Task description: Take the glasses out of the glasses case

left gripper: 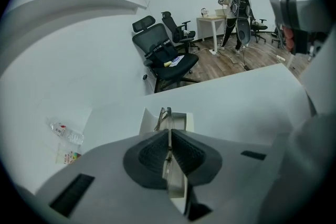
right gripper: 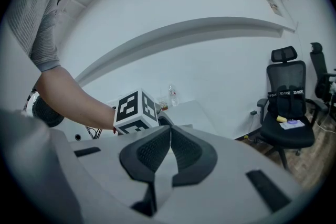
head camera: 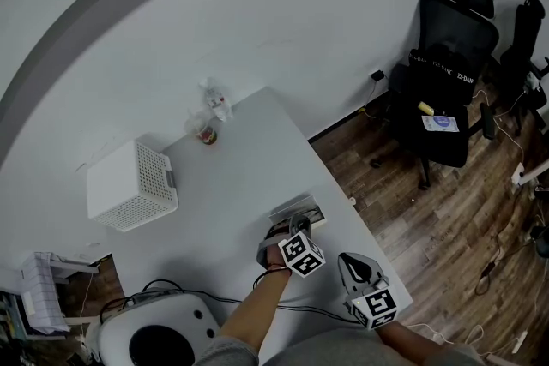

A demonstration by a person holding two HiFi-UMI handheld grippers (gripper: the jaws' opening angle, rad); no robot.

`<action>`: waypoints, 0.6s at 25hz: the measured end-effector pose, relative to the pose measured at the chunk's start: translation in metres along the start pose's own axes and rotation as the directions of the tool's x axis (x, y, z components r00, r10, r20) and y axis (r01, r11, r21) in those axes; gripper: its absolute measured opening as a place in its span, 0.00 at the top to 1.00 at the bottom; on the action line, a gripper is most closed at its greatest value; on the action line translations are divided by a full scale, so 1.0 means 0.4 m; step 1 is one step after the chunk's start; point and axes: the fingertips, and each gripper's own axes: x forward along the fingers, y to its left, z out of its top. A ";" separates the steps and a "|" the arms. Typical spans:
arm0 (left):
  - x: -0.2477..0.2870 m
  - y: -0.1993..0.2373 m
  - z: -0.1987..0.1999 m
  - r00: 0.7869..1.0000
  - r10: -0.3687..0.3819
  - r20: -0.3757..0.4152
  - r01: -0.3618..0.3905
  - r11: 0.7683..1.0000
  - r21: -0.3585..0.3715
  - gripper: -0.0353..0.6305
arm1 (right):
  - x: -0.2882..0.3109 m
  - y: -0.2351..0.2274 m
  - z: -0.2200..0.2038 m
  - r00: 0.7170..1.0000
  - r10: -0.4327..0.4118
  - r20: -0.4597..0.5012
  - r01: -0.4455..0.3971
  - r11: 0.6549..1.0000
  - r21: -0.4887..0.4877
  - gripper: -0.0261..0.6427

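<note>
Grey-white glasses case (head camera: 302,211) open on white table (head camera: 232,176) | glasses (left gripper: 163,115) on edge inside case, long axis running straight ahead of left gripper (left gripper: 168,139) | left gripper above case, pinching glasses frame | right gripper (right gripper: 169,131) farther from case, pressed together, empty

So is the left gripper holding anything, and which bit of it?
Yes. The left gripper pinches the glasses by a thin bit of the frame, right at the open case. The right gripper is shut and holds nothing.
</note>
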 end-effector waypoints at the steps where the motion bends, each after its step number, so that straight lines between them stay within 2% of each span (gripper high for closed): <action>1: -0.001 0.003 0.001 1.000 0.002 0.002 -0.002 1.000 -0.004 0.91 | 0.001 0.001 0.005 1.000 -0.001 0.000 0.001 1.000 -0.004 0.94; 15: -0.042 0.030 0.024 0.998 0.038 0.058 -0.034 0.996 -0.077 0.91 | -0.006 0.015 0.032 1.000 0.004 0.011 -0.004 1.000 -0.025 0.94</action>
